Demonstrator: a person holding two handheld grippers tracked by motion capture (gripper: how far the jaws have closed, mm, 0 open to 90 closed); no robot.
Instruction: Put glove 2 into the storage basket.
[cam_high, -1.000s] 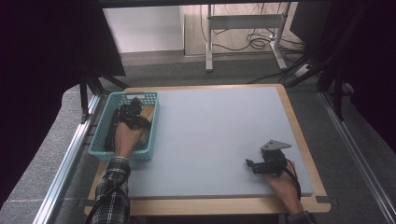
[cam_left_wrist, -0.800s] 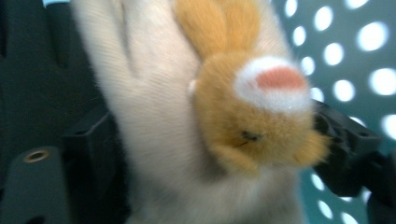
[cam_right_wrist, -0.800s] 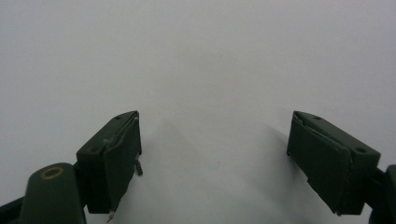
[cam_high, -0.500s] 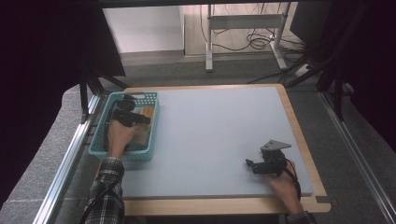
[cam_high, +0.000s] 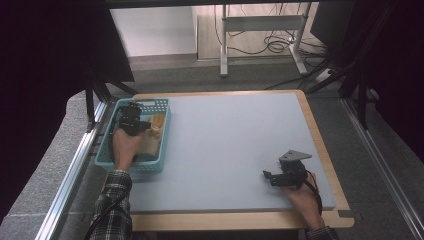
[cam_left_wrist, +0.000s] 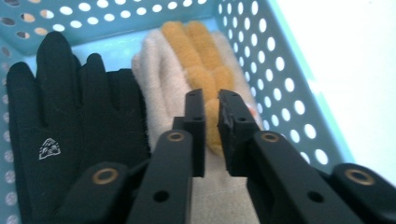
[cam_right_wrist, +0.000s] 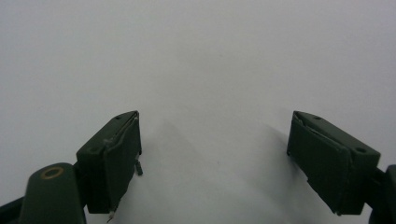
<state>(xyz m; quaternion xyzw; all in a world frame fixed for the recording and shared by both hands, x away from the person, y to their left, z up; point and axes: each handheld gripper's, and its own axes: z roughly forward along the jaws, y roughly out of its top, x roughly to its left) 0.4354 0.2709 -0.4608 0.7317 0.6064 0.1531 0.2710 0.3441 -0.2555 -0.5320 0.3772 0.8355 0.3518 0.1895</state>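
A teal perforated basket (cam_high: 150, 167) sits at the table's left edge. In it lie a black glove (cam_left_wrist: 70, 121), a cream glove (cam_left_wrist: 154, 84) and a yellow glove (cam_left_wrist: 196, 51) on top of the cream one. My left gripper (cam_left_wrist: 211, 100) hovers over the yellow and cream gloves inside the basket (cam_left_wrist: 280, 60). Its jaws have just been closing and now stand shut to a thin slit. The yellow glove lies below them and I see nothing pinched. My right gripper (cam_high: 267, 176) rests near the front right of the mat, open, with bare surface between its jaws (cam_right_wrist: 215, 140).
The pale blue mat (cam_high: 225, 140) covers the wooden table top. Metal rails run along both sides of the table. A desk frame with cables stands on the floor beyond the far edge.
My left hand has risen and moved toward the far end of the basket. The right hand has stayed where it was.
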